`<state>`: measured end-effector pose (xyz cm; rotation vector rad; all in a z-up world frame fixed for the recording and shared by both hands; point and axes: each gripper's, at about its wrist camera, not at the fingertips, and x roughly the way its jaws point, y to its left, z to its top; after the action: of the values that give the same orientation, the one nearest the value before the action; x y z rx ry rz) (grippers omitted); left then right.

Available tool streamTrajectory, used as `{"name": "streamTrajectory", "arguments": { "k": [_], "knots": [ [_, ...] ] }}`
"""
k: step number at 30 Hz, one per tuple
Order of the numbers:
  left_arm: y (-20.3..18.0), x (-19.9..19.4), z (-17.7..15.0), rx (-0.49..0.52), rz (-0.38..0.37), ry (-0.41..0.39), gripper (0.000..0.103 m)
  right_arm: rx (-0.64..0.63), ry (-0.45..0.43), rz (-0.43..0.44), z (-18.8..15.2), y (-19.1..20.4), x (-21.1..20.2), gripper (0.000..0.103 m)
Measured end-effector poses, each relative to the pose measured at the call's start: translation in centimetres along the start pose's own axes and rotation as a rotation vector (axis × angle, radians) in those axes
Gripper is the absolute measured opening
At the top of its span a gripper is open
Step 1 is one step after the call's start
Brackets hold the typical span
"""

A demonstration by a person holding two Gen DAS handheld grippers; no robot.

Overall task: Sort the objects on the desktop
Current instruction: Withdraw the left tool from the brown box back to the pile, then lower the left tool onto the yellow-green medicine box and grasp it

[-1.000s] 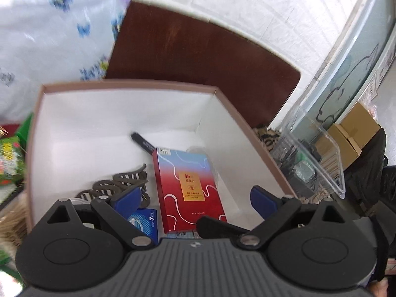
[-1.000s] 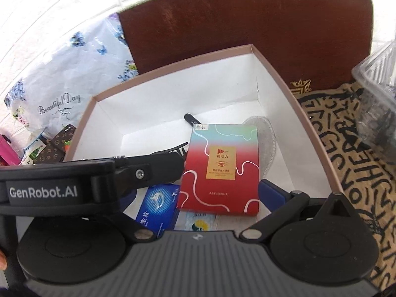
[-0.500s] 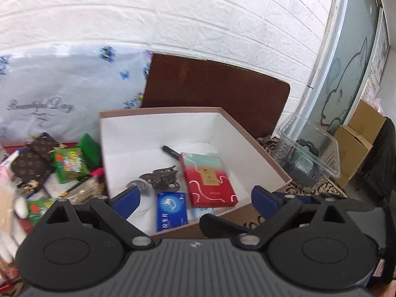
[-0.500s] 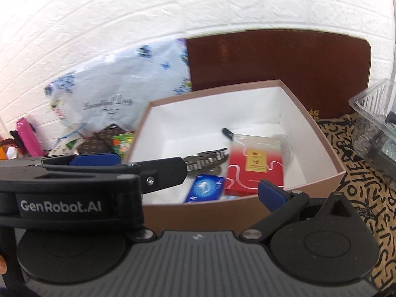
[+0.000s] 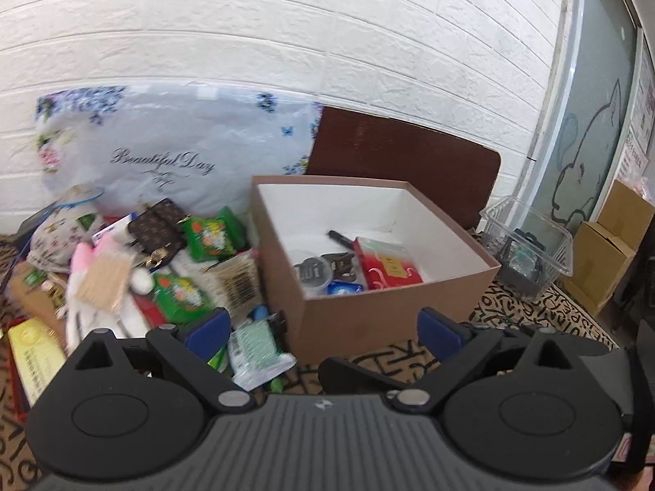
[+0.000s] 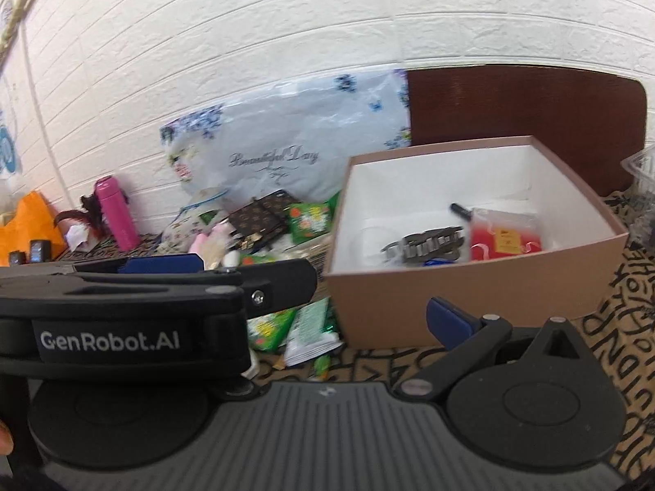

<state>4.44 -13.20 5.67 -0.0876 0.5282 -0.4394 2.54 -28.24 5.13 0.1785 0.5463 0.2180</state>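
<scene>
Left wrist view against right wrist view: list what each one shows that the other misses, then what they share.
Only the left wrist view shows the cardboard cartons by the glass panel and the yellow box at the near left. Only the right wrist view shows the pink bottle, the orange bag and the left gripper from the side. Both show the brown box holding the red packet, the floral bag, the green snack packs, and both grippers open and empty; right gripper.
</scene>
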Motion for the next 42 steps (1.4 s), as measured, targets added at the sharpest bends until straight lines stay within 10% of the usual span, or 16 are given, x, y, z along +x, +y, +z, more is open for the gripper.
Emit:
{"name": "streamTrajectory", "arguments": {
  "k": [15, 32, 42],
  "knots": [
    [9.8, -5.4, -7.2, -0.154, 0.144, -0.006, 0.101, -0.143, 0.101, 0.211, -6.4, 10.5, 3.9, 0.101],
    [21.2, -0.7, -7.1, -0.333, 0.262, 0.046, 0.091, -0.198, 0.179, 0.239, -7.6, 15.5, 13.9, 0.100],
    [24.0, 3.0, -6.9, -0.379, 0.262, 0.104, 0.071, -0.169, 0.199, 0.225, -7.4, 16.4, 18.3, 0.070]
  ]
}}
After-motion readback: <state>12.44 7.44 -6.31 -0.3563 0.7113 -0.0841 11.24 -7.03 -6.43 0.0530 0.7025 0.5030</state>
